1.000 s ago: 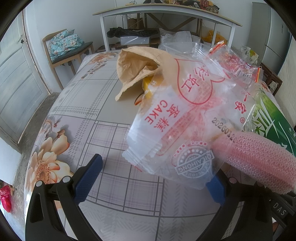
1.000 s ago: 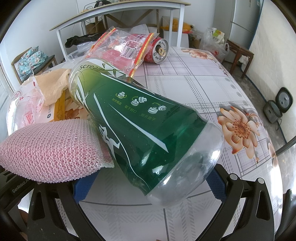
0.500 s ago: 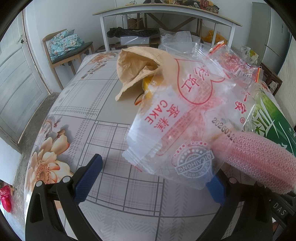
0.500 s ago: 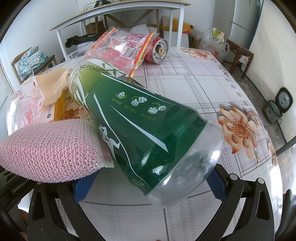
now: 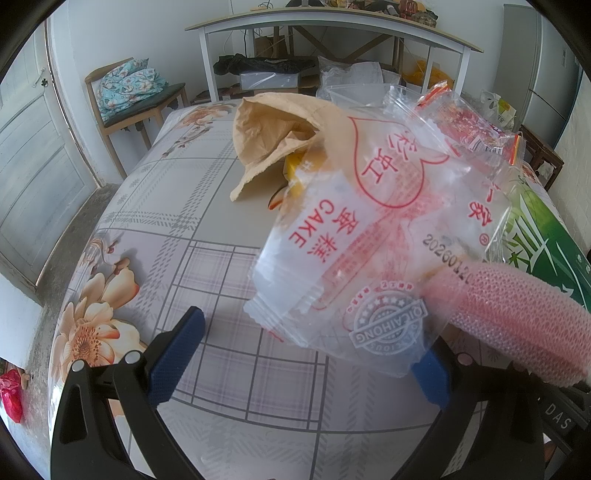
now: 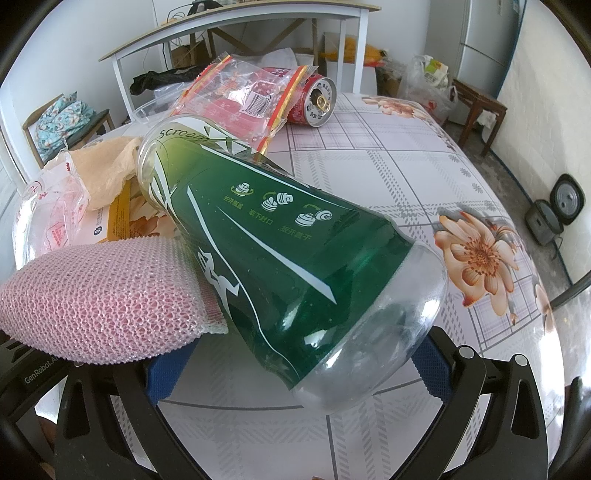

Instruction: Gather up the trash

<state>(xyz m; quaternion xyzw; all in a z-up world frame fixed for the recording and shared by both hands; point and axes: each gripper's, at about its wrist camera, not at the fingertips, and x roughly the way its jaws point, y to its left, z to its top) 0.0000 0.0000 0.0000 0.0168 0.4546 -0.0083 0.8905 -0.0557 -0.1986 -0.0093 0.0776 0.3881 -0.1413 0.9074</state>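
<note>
Seemingly nothing is collected yet. Both grippers, left gripper [image 5: 301, 352] and right gripper [image 6: 295, 363], sit wide apart (holding nothing). A green bottle [image 6: 266, 236], cake wrapper [image 5: 354, 236] and soda can [image 6: 314, 101] litter the surface [image 6: 388, 173].

Beyond my floral, plaid-patterned tablecloth [image 5: 155, 229], a white-framed table [image 5: 332, 33] stands against the far white wall. A wooden chair [image 5: 140, 103] with folded bedding sits far left beside a pale panelled door [image 5: 33, 155]. A refrigerator [image 6: 491, 44] stands far right. I see bare grey concrete floor [image 6: 543, 266] in daylight.
</note>
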